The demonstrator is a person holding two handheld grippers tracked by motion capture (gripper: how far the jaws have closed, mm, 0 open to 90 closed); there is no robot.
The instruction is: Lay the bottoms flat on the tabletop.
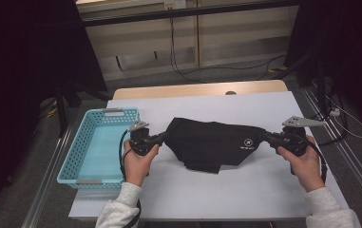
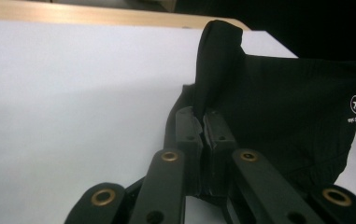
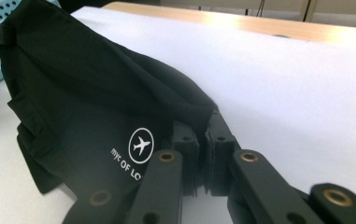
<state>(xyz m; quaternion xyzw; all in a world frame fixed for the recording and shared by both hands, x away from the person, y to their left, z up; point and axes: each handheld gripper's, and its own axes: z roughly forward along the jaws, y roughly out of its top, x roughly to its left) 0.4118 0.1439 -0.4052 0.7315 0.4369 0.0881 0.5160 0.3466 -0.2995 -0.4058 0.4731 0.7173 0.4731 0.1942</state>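
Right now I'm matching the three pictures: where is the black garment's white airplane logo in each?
High view: airplane logo right of centre on the black garment.
Left gripper view: far right edge.
Right gripper view: low centre.
Shared landmark: white table.

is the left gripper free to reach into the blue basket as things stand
Probably not yet. The left gripper is shut on one end of the black garment, which the right gripper pinches at the other end. The blue basket sits right beside the left hand, nothing between, so reaching in would drag the cloth along.
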